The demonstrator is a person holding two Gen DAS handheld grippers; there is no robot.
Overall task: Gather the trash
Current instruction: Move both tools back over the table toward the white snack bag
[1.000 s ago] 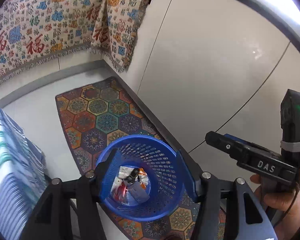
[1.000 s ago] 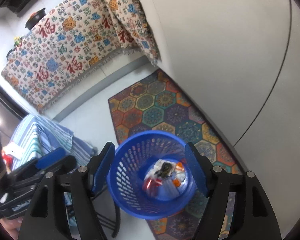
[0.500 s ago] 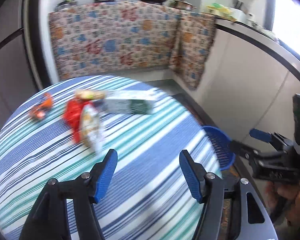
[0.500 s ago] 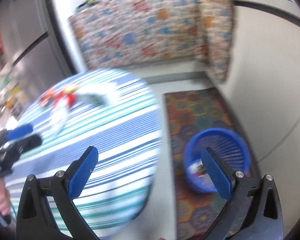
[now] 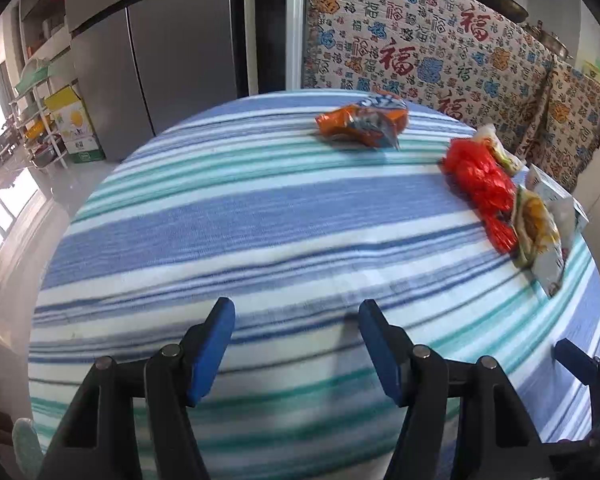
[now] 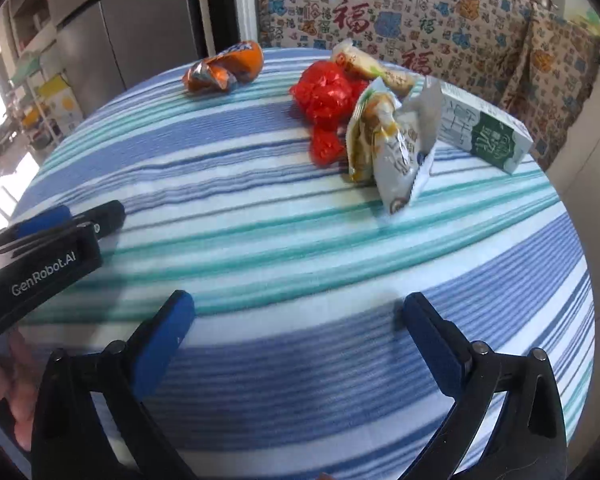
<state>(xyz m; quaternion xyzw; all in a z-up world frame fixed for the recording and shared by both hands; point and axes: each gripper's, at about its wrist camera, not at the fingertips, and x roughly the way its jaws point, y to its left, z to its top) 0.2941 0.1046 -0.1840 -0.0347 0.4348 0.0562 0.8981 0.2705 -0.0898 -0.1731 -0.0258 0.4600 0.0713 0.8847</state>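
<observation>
Trash lies on the far side of a round table with a blue-striped cloth point(image 5: 260, 216) point(image 6: 260, 216): an orange snack bag point(image 5: 362, 122) point(image 6: 226, 68), a crumpled red plastic bag point(image 5: 482, 188) point(image 6: 326, 98), a white-and-yellow snack packet point(image 5: 540, 236) point(image 6: 392, 144), another packet behind the red bag point(image 6: 366, 64) and a white-and-green carton point(image 6: 484, 130). My left gripper point(image 5: 296, 334) is open and empty over the near part of the table. My right gripper point(image 6: 298, 334) is open and empty, to the right of the left one point(image 6: 52, 236).
A grey fridge point(image 5: 172, 40) stands behind the table on the left. A counter draped in a patterned cloth point(image 5: 420, 44) point(image 6: 420, 12) runs behind on the right. Shelves and a yellow box point(image 5: 74, 120) stand at far left.
Both grippers have swung up from the blue basket on the floor to the striped table. The trash on the table now lies ahead of them; the basket is out of view.
</observation>
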